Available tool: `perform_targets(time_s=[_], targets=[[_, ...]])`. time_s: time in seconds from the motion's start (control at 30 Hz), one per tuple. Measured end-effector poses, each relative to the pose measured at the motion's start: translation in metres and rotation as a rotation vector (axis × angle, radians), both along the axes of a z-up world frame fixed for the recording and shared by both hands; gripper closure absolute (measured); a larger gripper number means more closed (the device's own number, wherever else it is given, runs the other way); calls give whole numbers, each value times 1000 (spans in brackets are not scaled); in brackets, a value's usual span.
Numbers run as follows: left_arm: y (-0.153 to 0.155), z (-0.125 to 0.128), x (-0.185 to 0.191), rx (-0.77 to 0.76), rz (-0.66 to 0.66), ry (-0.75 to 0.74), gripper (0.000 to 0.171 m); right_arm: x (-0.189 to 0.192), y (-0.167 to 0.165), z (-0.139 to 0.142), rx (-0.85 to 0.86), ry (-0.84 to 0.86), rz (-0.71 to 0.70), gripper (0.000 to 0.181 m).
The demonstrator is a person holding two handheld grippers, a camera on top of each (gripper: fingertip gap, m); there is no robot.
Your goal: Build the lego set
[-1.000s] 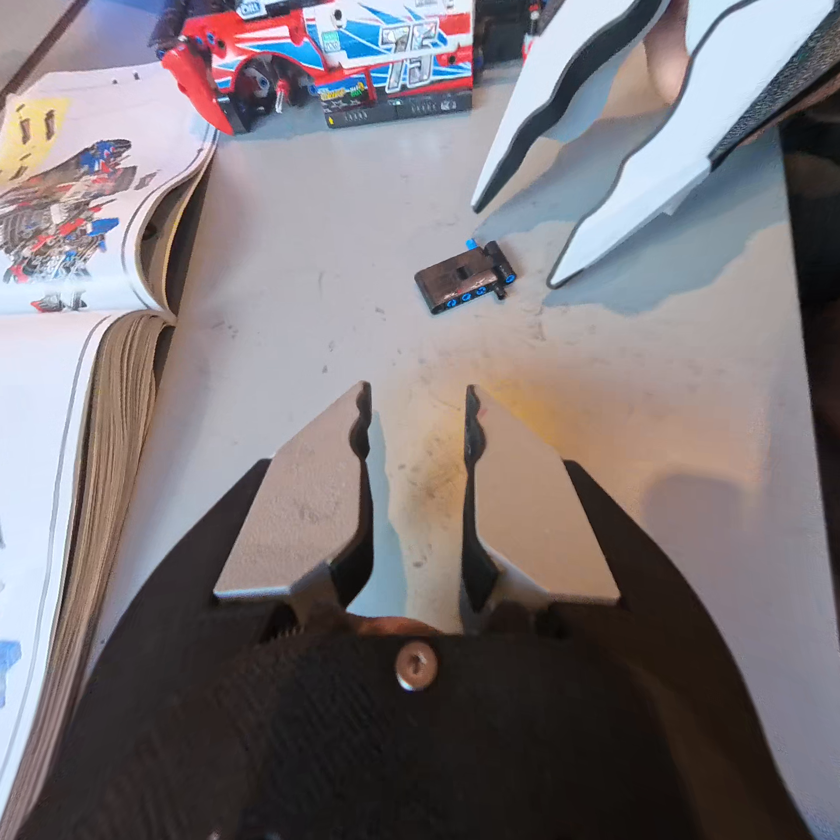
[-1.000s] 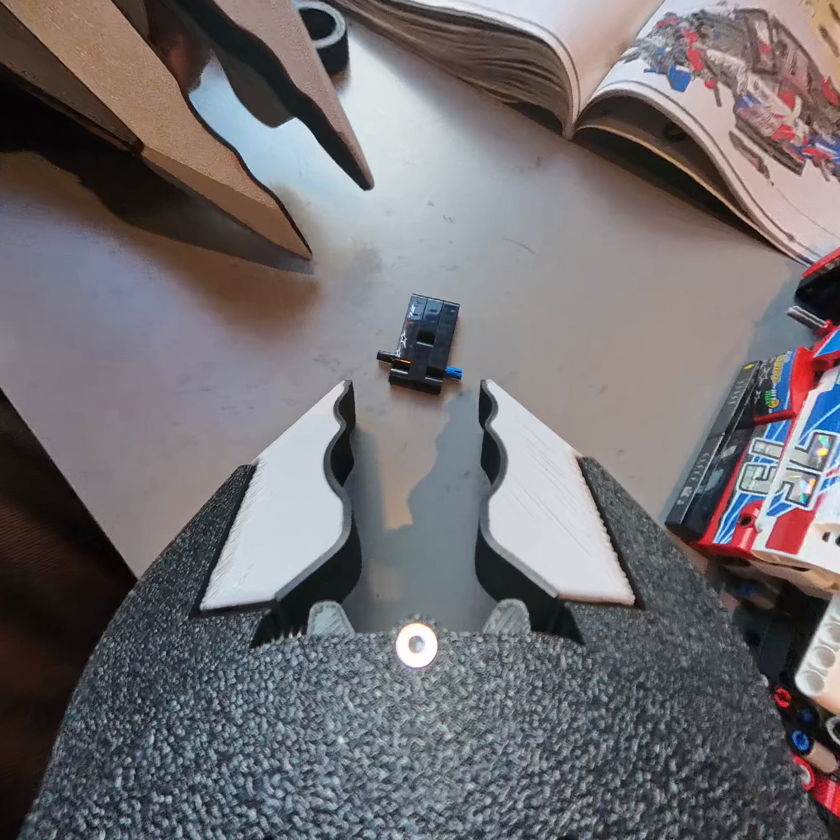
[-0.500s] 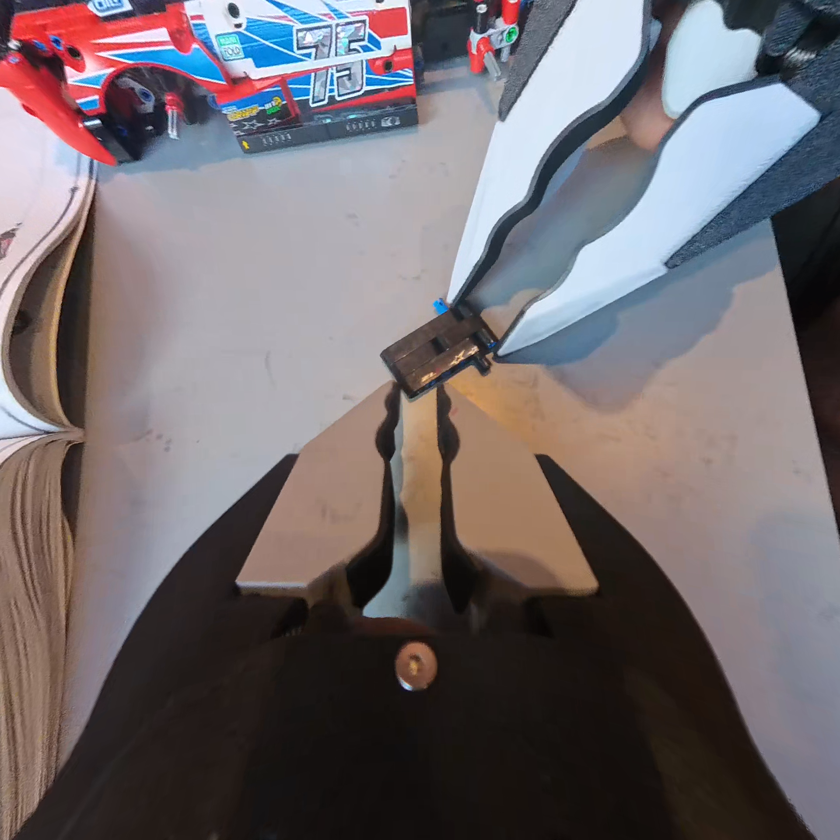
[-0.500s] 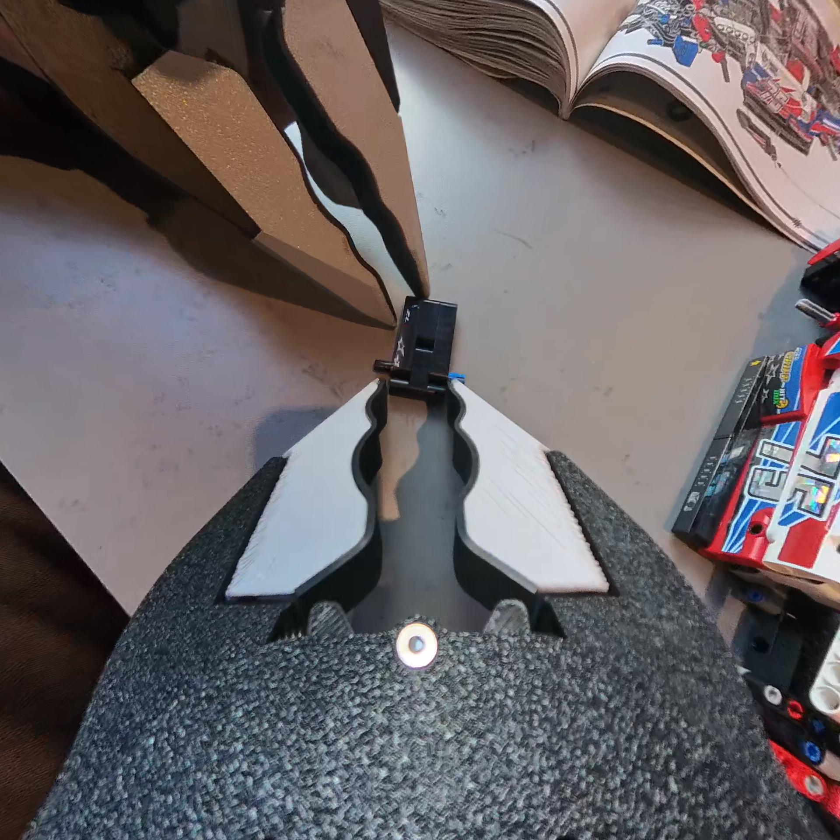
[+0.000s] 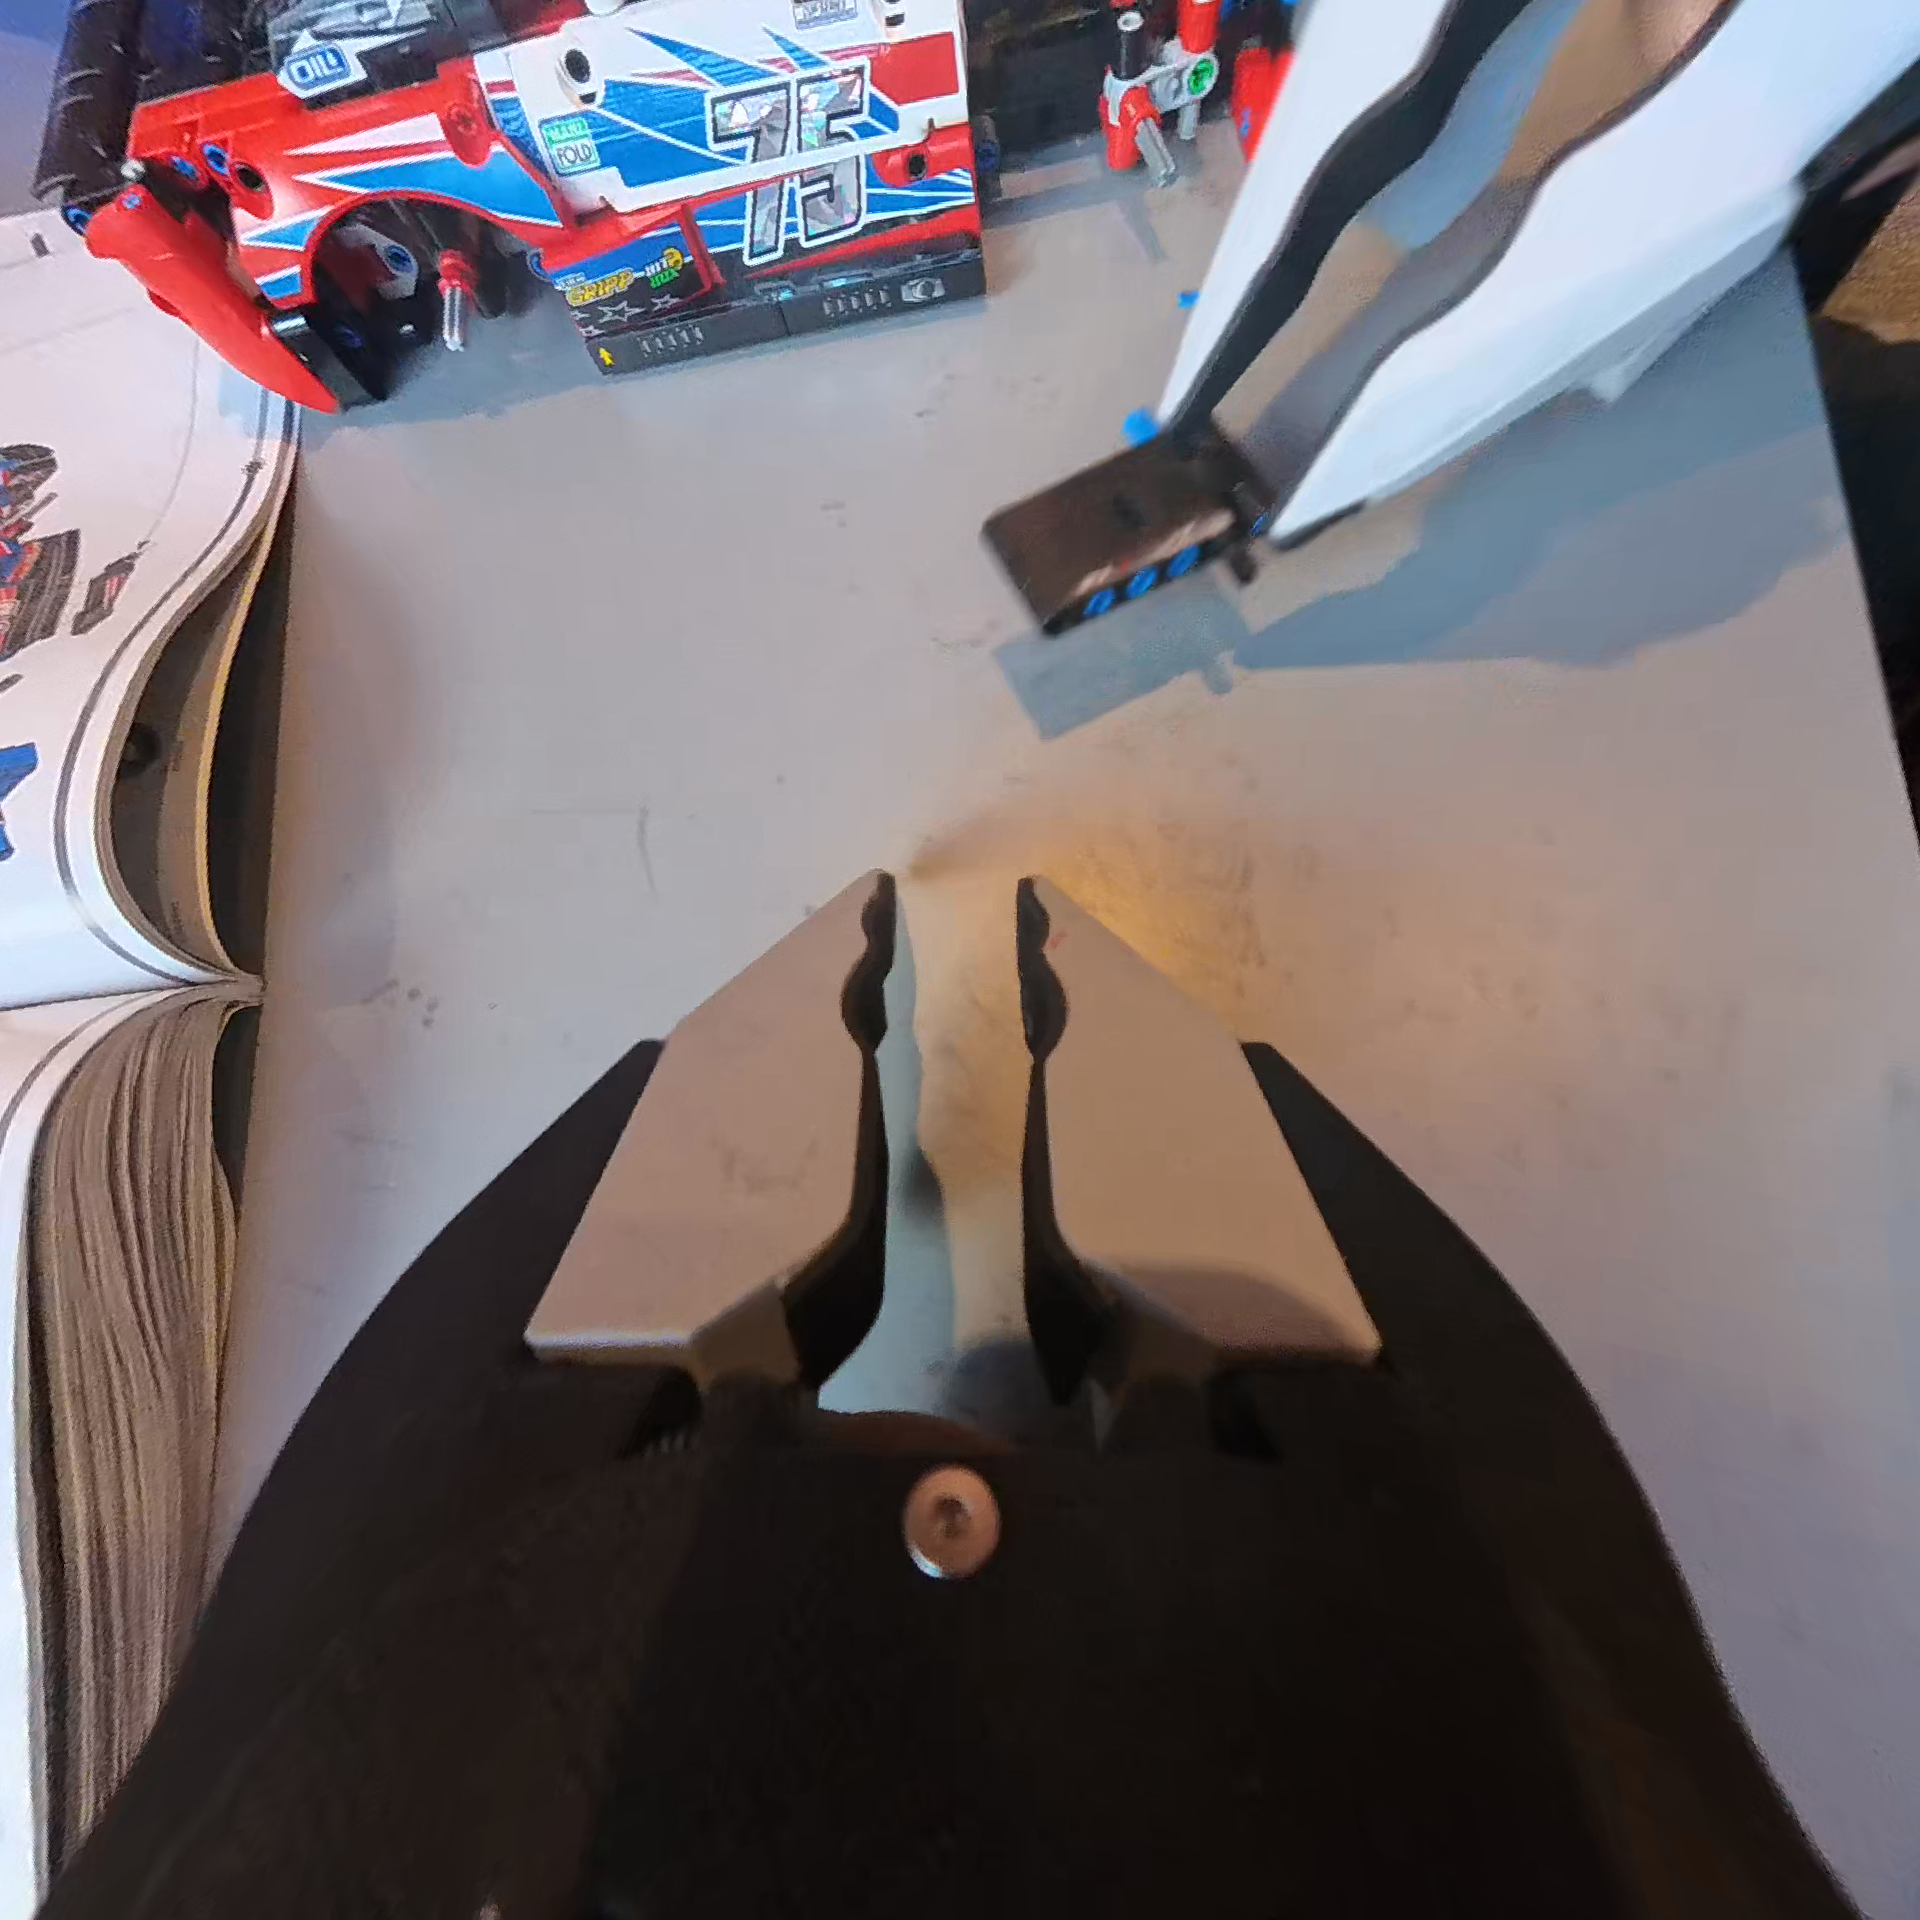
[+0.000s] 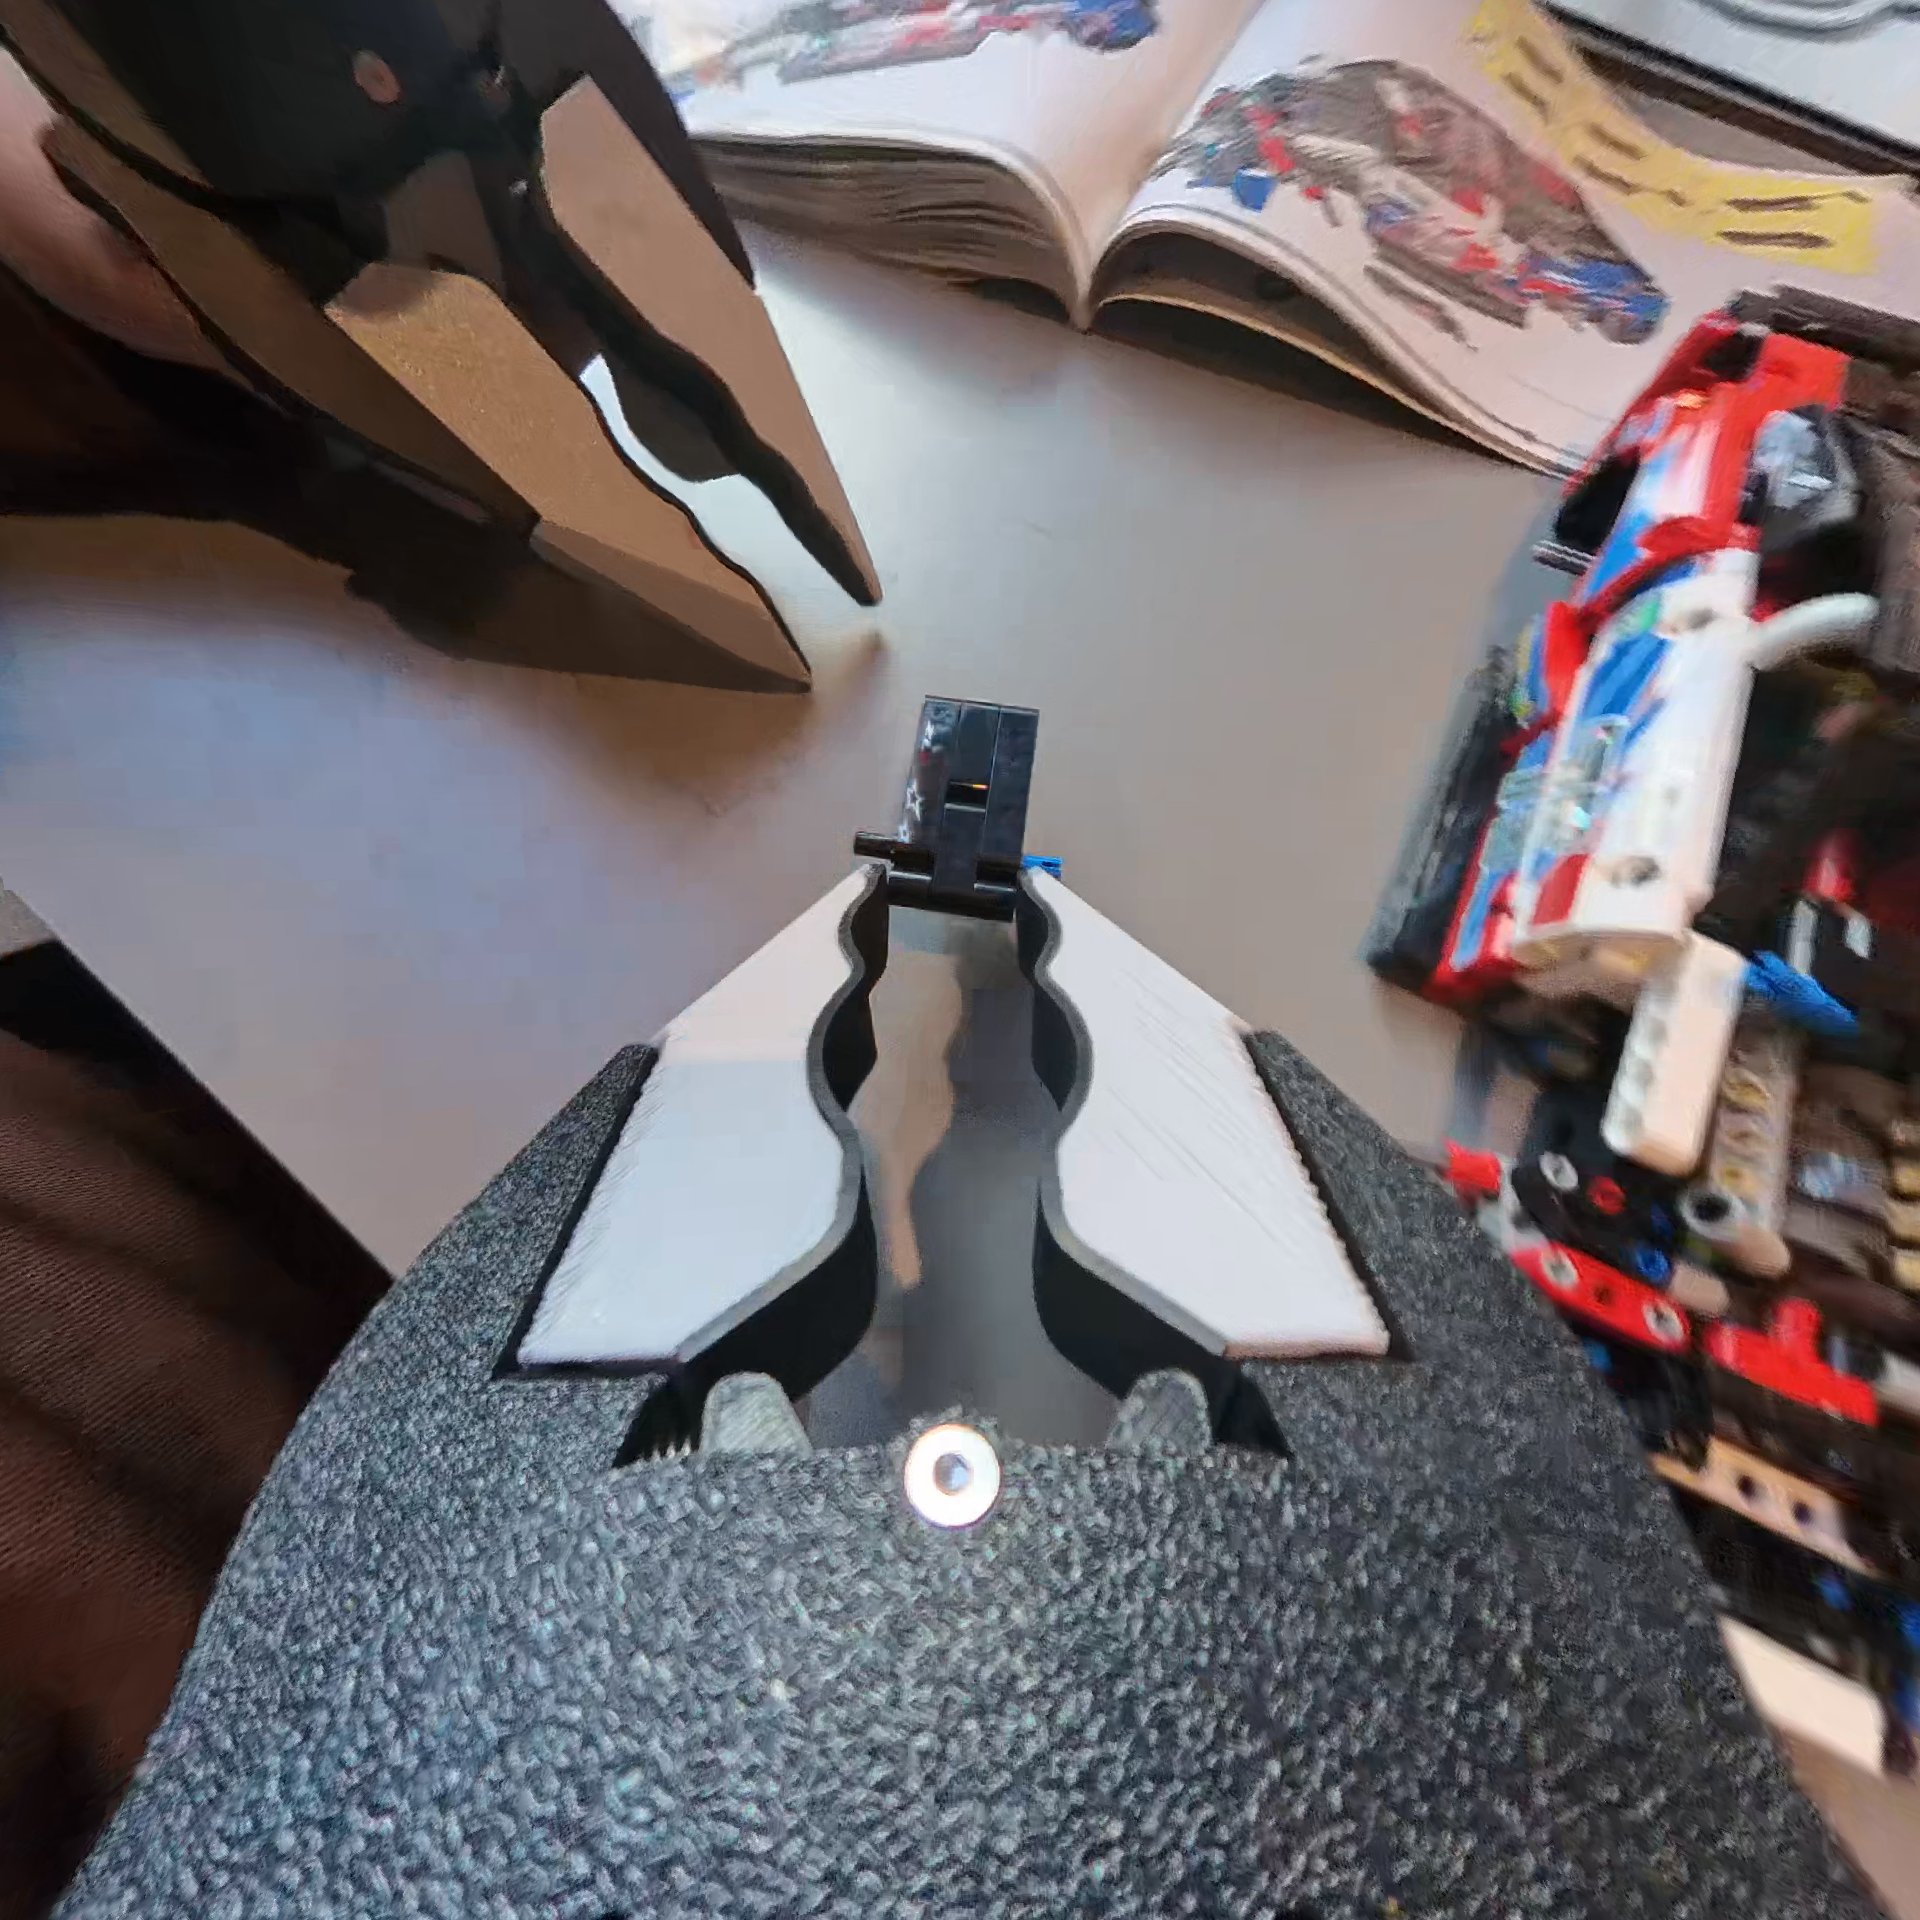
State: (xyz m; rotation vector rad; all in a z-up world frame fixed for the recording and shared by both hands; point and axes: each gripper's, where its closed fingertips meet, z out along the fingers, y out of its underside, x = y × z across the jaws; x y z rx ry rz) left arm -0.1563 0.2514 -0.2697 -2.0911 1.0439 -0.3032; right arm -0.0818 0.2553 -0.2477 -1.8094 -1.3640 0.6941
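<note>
Lego sub-assy [image 6: 971, 805], small black piece w/ blue pins, is pinched at its hinge end by right gripper [image 6: 951, 894]; jaws nearly closed on it, piece lifted off grey table [image 5: 623, 675]. Left gripper [image 5: 954, 894] hangs empty nearby, jaws a narrow gap apart. Red/white car body [image 5: 582, 177] sits at table's far edge beside manual [image 5: 114, 623]. Tip-only grip: keep piece level, move slow, support w/ left before pressing on.

1. A small black plastic lego panel piece [image 6: 971, 805] with blue pins along one edge, pinched at its axle end, lifted clear above the grey worktop [image 5: 623, 644].
2. A red, white and blue lego car body [image 5: 582, 177] stands at the worktop's far edge.
</note>
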Motion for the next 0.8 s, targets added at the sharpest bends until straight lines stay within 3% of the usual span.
perform_targets(time_s=[0.13,0.27,0.43,0.63,0.77,0.8], targets=[[6,0,2,-8,32,-7,150,28,3,8,4,31,-52,157],[10,2,11,33,33,17,144,42,-1,32,-129,211,-55,157],[16,21,32,290,-12,78,138,50,3,37,-109,233,-59,157],[13,41,56,507,-75,87,120,29,-15,34,-94,198,40,157],[-1,45,68,635,-183,120,130,12,-26,33,-122,183,108,157],[-3,45,68,661,-200,132,141,8,-28,32,-130,181,121,157]])
